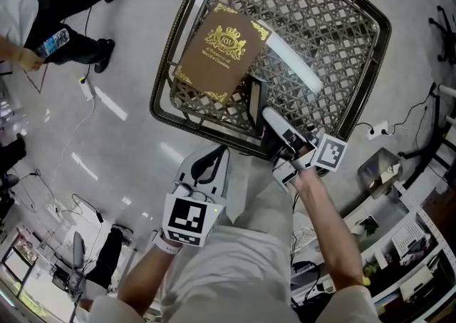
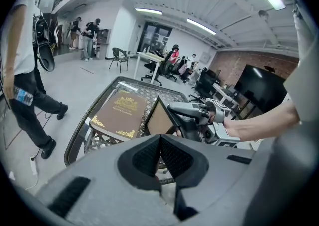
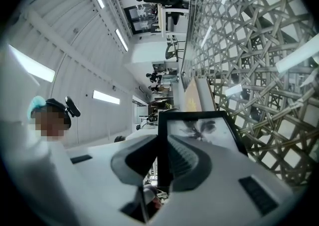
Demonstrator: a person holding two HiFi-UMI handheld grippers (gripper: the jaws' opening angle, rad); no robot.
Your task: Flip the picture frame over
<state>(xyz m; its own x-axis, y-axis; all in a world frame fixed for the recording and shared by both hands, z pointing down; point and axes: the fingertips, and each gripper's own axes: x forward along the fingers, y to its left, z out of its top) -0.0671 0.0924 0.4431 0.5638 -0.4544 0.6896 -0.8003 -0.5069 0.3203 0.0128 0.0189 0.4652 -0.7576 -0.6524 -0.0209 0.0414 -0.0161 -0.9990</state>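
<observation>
The black picture frame (image 1: 255, 100) stands on its edge at the near side of the woven table (image 1: 160, 111). My right gripper (image 1: 269, 116) is shut on the frame's edge. In the right gripper view the glass front of the frame (image 3: 202, 129) shows a dark picture beside my jaws (image 3: 162, 142). The left gripper view shows the frame's tan back (image 2: 158, 119) with the right gripper (image 2: 182, 113) holding it. My left gripper (image 1: 217, 154) hangs shut and empty, just short of the table's near rim, with its jaws (image 2: 160, 137) pressed together.
A brown book with gold print (image 1: 221, 50) lies flat on the table left of the frame, also visible as the book (image 2: 119, 113). A person (image 1: 43, 8) stands at the far left. Cables and a power strip (image 1: 381, 129) lie on the floor; shelves (image 1: 399, 257) are at lower right.
</observation>
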